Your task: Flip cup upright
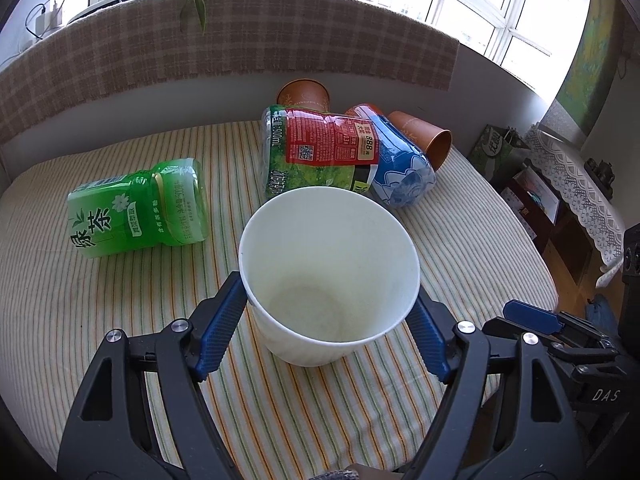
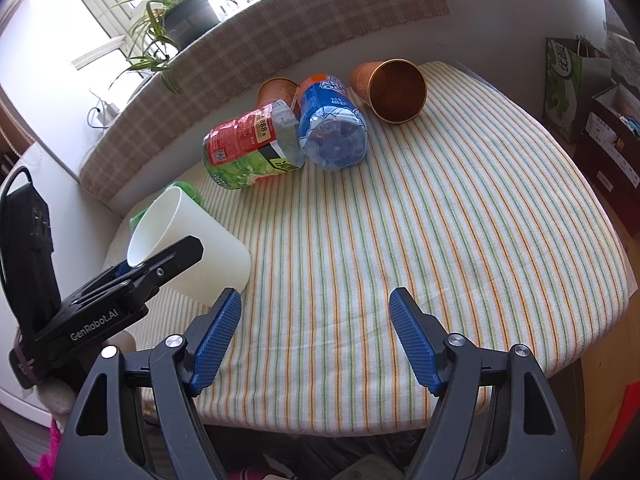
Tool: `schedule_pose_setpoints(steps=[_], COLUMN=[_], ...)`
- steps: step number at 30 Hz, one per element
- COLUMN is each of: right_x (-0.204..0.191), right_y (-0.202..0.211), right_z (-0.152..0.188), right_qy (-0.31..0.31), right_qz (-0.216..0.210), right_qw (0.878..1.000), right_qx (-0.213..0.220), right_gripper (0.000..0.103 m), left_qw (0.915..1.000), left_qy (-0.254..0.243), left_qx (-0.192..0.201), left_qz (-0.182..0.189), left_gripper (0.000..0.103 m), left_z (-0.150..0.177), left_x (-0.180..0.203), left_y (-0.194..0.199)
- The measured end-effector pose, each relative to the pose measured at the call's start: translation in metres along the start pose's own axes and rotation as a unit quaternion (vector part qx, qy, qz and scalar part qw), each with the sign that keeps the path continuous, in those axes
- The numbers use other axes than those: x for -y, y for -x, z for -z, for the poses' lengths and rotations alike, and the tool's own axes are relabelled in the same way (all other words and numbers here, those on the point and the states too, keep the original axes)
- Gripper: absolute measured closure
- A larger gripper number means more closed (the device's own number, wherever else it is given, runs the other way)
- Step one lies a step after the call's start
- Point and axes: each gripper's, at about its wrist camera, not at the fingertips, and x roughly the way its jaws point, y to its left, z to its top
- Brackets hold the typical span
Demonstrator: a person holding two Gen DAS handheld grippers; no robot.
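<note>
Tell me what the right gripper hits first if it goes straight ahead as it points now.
Probably nothing at first: the open right gripper points across bare striped tablecloth. Farther on, the blue bottle lying on its side seems nearest that line, though depth is unclear.

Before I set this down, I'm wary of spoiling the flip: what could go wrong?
1. The left hand-held gripper pinches the white cup near its rim while tilted; released so, it may tip over.
2. The thin wall could buckle under more squeeze.
3. The big bottle lies just behind; swinging forward might knock it.
</note>
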Motion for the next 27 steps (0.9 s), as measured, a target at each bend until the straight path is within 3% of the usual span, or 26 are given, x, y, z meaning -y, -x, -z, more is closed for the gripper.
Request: schedule_pose_setpoints(steps=[17, 22, 27], right_x=[-0.005, -0.013, -0.029], right_y=[0.006, 0.012, 0.02], right_z=[-0.001, -0.001, -0.004], right_qy=[0.011, 0.032, 0.068], right_qz=[0.005, 0.012, 0.026], right_qw=[1.0, 0.999, 0.995], right_qx=[0.016, 0.034, 0.066], right_gripper=[0.027, 0.027, 0.027], left_qw=[0.9988, 0.9993, 0.9994], left_qy=[0.01, 0.014, 0.03], left_qx=[-0.031, -0.029, 0.009], left_qz=[0.036, 0.019, -0.014], left_gripper=[0.015, 0.015, 0.015], left_z=[0.019, 0.032, 0.037], left_x=[-0.006, -0.015, -0.026], left_y=[0.005, 0.018, 0.047])
